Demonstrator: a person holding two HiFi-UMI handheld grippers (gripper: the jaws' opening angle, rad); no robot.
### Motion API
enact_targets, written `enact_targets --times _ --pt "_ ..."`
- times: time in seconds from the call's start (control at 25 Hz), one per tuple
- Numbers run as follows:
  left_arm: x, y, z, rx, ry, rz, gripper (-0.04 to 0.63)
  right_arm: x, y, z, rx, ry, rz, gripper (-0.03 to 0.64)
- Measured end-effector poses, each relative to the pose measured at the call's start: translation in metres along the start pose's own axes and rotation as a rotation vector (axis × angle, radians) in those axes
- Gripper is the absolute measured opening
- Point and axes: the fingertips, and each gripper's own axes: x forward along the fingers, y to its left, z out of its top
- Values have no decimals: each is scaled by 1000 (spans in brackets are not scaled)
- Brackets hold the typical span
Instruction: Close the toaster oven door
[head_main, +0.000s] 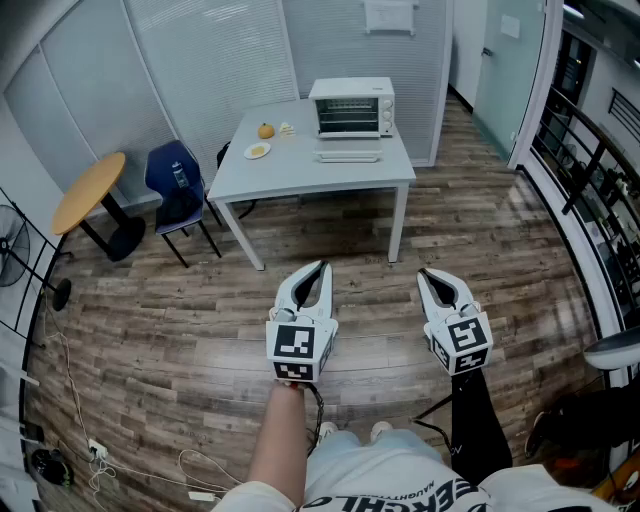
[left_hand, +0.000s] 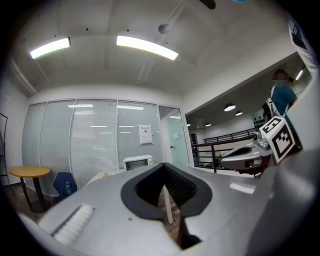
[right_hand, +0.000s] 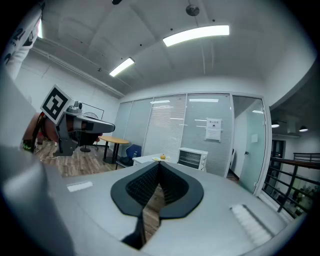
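A white toaster oven (head_main: 352, 107) stands at the back of a white table (head_main: 300, 175) far ahead of me. Its door (head_main: 348, 156) lies folded down flat in front of it. The oven also shows small in the left gripper view (left_hand: 138, 162) and the right gripper view (right_hand: 193, 158). Both grippers hang low over the wooden floor, well short of the table. My left gripper (head_main: 320, 268) (left_hand: 163, 167) is shut with nothing in it. My right gripper (head_main: 428, 275) (right_hand: 159, 166) is shut and empty too.
An orange (head_main: 265, 130) and a small plate (head_main: 257, 151) sit on the table's left part. A round wooden table (head_main: 90, 190) and a blue chair (head_main: 178, 185) stand to the left. A black railing (head_main: 590, 180) runs along the right. Cables (head_main: 120, 455) lie on the floor.
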Motion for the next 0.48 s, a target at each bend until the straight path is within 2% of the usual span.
enact_targets --times 0.24,0.48 --pt "10 -50 1 9 11 -8 51 -28 -42 -10 15 0 -30 2" --pt "19 -56 4 -9 18 9 51 -33 -71 -17 76 -24 -68 2"
